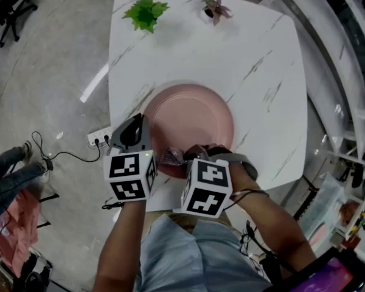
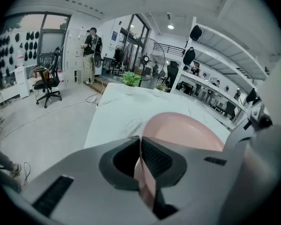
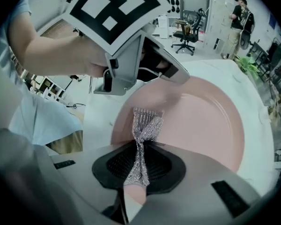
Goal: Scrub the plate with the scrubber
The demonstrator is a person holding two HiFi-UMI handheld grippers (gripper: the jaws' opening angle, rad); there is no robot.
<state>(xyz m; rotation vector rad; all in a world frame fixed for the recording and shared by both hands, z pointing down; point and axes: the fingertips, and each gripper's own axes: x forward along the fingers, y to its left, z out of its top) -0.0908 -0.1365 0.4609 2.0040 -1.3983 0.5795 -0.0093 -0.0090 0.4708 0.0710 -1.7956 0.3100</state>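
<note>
The plate (image 1: pixel 191 123) is set on the white table (image 1: pixel 261 53), toward its near edge and slightly left of the middle. The left gripper (image 1: pixel 140 134) is placed at the plate's left rim. In the left gripper view its jaws (image 2: pixel 139 144) are seen closed together on the thin pink edge of the plate (image 2: pixel 187 130), so the dish is judged to be steadied from that side.

The scrubber (image 1: pixel 172 157), a strip of silver mesh, is pinched between the jaws of the right gripper (image 1: pixel 198 154) at the plate's near rim. In the right gripper view the jaws (image 3: pixel 140 158) are clamped on the lower part of the scrubber (image 3: pixel 145 125). Its long axis is run straight out along the jaws, and its fanned free end is laid on the plate (image 3: pixel 201 121) just inside the near-left rim, close beside the left gripper (image 3: pixel 131 64).

The bulk of the plate's surface lies ahead and to the right of the scrubber, toward the table's far edge. A scrubbing stroke is therefore judged to be called for in that direction, by the right gripper alone.
</note>
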